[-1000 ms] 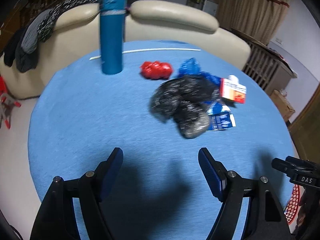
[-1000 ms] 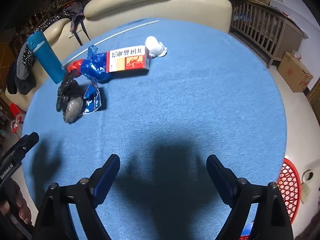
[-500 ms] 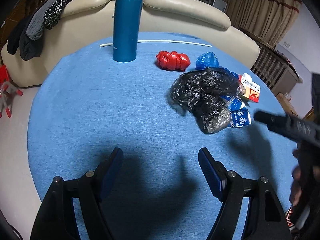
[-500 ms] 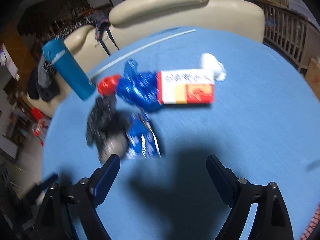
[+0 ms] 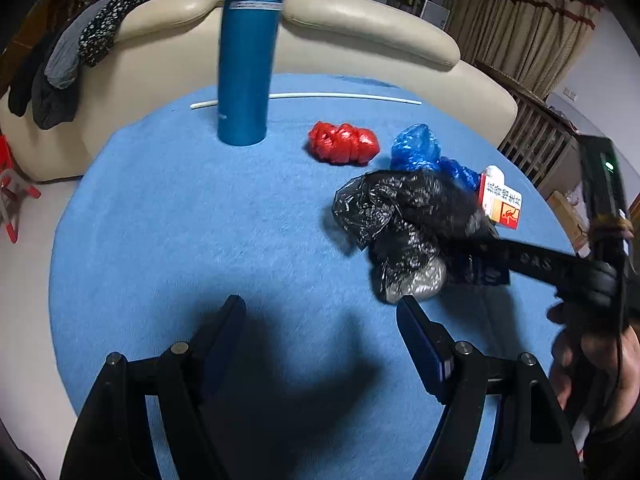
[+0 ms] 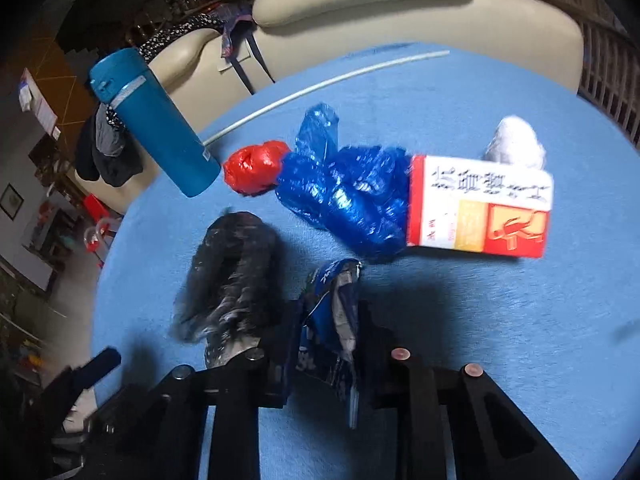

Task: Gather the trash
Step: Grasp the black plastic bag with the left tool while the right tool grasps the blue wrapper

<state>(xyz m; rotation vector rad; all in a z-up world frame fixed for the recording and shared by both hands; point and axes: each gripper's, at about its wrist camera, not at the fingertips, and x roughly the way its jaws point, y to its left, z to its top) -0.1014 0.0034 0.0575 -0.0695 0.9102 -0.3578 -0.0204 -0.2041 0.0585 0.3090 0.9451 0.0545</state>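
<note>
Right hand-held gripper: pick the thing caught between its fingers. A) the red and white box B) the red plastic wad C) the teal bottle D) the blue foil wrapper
D: the right hand-held gripper has closed its fingers on the blue foil wrapper, while the box, red wad and bottle lie apart from it.

At lower centre, the right gripper (image 6: 326,328) pinches a crumpled blue wrapper (image 6: 330,320). A black plastic bag (image 6: 230,280) lies just left; a red-and-white box (image 6: 480,210) sits upper right.
</note>
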